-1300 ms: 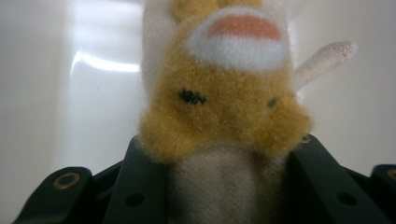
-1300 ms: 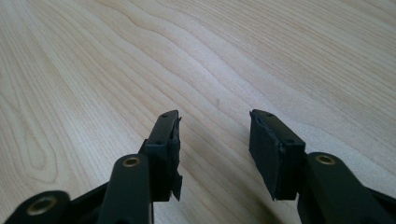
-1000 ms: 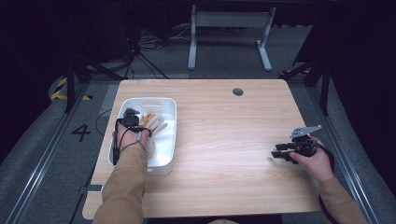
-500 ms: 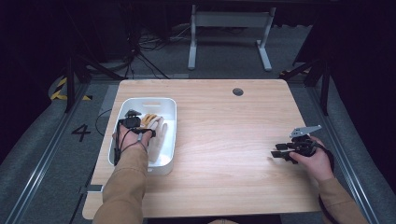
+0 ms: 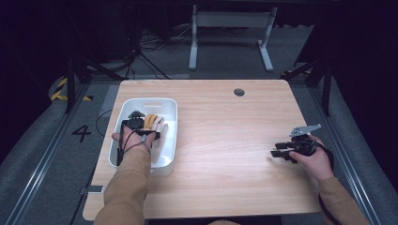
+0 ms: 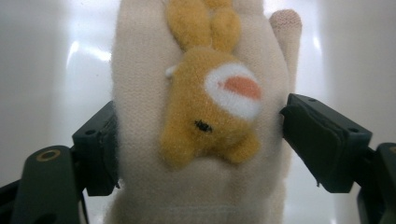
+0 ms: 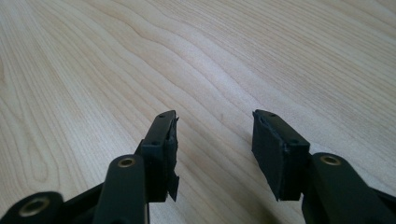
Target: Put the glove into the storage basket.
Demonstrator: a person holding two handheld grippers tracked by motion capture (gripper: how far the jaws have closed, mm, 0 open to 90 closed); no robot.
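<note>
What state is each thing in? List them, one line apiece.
Glove: flat in the white bin, animal patch up.
Left gripper: jaws just opened, straddling the glove; right pad clear of it.
Right gripper: open, holding nothing, above the table.

Glove [image 5: 156,125] lay in tub [image 5: 170,110]; tub sat on table [image 5: 225,140], at its left side, beside the edge.

You're in a lab: bare tabletop [image 5: 220,140], grey carpet, floor rails [image 5: 37,164], hazard tape [image 5: 61,91], loose cables [image 5: 145,44], dark surroundings.
</note>
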